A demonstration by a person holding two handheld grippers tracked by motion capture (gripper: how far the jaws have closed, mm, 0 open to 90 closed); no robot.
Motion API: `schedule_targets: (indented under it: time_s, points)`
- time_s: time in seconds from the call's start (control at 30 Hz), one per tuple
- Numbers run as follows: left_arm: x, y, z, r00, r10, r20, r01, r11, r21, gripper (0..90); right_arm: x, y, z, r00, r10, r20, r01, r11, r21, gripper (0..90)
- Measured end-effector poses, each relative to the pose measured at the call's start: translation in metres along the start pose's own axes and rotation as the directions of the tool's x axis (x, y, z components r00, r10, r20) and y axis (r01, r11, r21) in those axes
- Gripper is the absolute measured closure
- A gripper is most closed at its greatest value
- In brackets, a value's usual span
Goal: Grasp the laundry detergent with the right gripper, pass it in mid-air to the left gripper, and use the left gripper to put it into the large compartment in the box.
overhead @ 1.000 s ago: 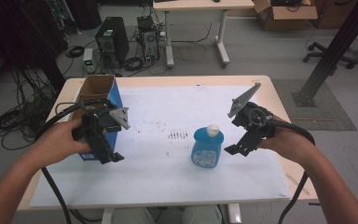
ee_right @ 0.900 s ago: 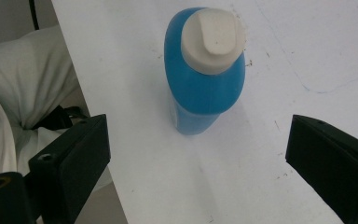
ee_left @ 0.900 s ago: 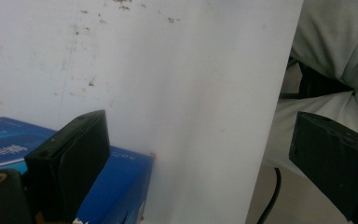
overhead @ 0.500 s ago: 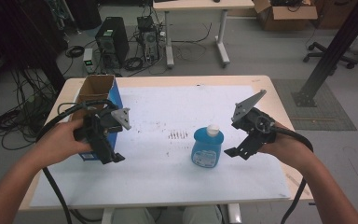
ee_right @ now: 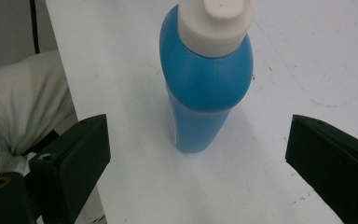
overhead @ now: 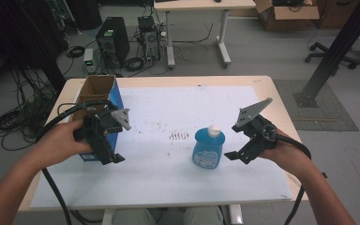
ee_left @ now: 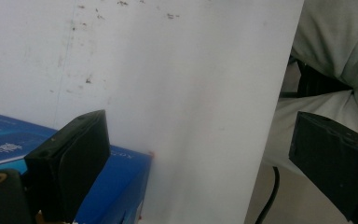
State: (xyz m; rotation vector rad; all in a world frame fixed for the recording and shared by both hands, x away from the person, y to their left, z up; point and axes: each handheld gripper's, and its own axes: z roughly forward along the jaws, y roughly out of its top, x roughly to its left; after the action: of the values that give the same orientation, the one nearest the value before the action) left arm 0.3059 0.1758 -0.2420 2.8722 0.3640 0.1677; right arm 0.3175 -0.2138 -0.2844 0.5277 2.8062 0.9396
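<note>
Right hand-held gripper (ee_right: 196,172) stood wide open, empty, beside the upright blue bottle (ee_right: 205,88); a high, off-centre closure risked toppling it; left hand-held gripper (ee_left: 200,172) likewise open, empty

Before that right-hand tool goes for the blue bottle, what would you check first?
1. Right tool open: ok, jaws spread wide.
2. Blue bottle upright on the table: ok.
3. White cap closed: ok, looks shut.
4. Bottle between the jaws: not ok, it stands ahead of them.
5. Left tool out of the way: ok, open beside the blue box.
6. Bottle full or empty: cannot tell.
</note>
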Motion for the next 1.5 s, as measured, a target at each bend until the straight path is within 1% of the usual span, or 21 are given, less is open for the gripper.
schedule_targets:
  time_s: [0.07, 0.27, 0.33, 0.37, 0.5, 0.6, 0.8, 1.17, 1.5]
  points:
    - [0.000, 0.000, 0.000, 1.0000, 0.002, 0.002, -0.002, 1.0000, 0.003, 5.7, 0.000, -0.001, 0.001, 1.0000, 0.002, 0.001, -0.002, 1.000, -0.006, 6.1]
    - [0.000, 0.002, 0.001, 1.0000, 0.002, 0.001, -0.002, 1.0000, -0.002, 5.7, 0.000, -0.008, 0.005, 1.0000, -0.003, 0.003, 0.003, 0.998, -0.056, 6.1]
    - [0.000, 0.002, 0.001, 1.0000, 0.007, 0.003, -0.007, 1.0000, 0.001, 5.7, 0.000, -0.009, 0.006, 1.0000, -0.001, 0.004, 0.001, 0.998, -0.061, 6.1]
    - [0.000, 0.002, 0.002, 1.0000, 0.007, 0.003, -0.007, 1.0000, 0.000, 5.8, -0.001, -0.011, 0.007, 1.0000, -0.002, 0.001, 0.002, 0.997, -0.076, 6.1]
    - [0.000, 0.002, 0.002, 1.0000, 0.001, 0.005, -0.001, 1.0000, 0.004, 5.8, -0.001, -0.014, 0.009, 1.0000, -0.002, 0.000, 0.002, 0.995, -0.095, 6.1]
    - [0.001, 0.002, 0.003, 1.0000, 0.000, 0.006, 0.000, 1.0000, 0.003, 5.7, -0.002, -0.019, 0.012, 1.0000, 0.004, -0.006, -0.005, 0.992, -0.122, 6.2]
    - [0.001, 0.003, 0.004, 1.0000, -0.002, 0.008, 0.002, 1.0000, 0.001, 5.8, -0.004, -0.024, 0.017, 0.9999, 0.007, -0.014, -0.009, 0.990, -0.141, 6.2]
    - [0.002, 0.003, 0.005, 1.0000, -0.005, 0.008, 0.005, 1.0000, 0.002, 5.8, -0.006, -0.034, 0.023, 0.9997, 0.017, -0.017, -0.020, 0.979, -0.200, 6.3]
    - [0.002, 0.003, 0.007, 0.9999, -0.007, 0.011, 0.007, 1.0000, 0.004, 5.8, -0.007, -0.041, 0.030, 0.9991, 0.034, -0.028, -0.039, 0.976, -0.216, 6.3]
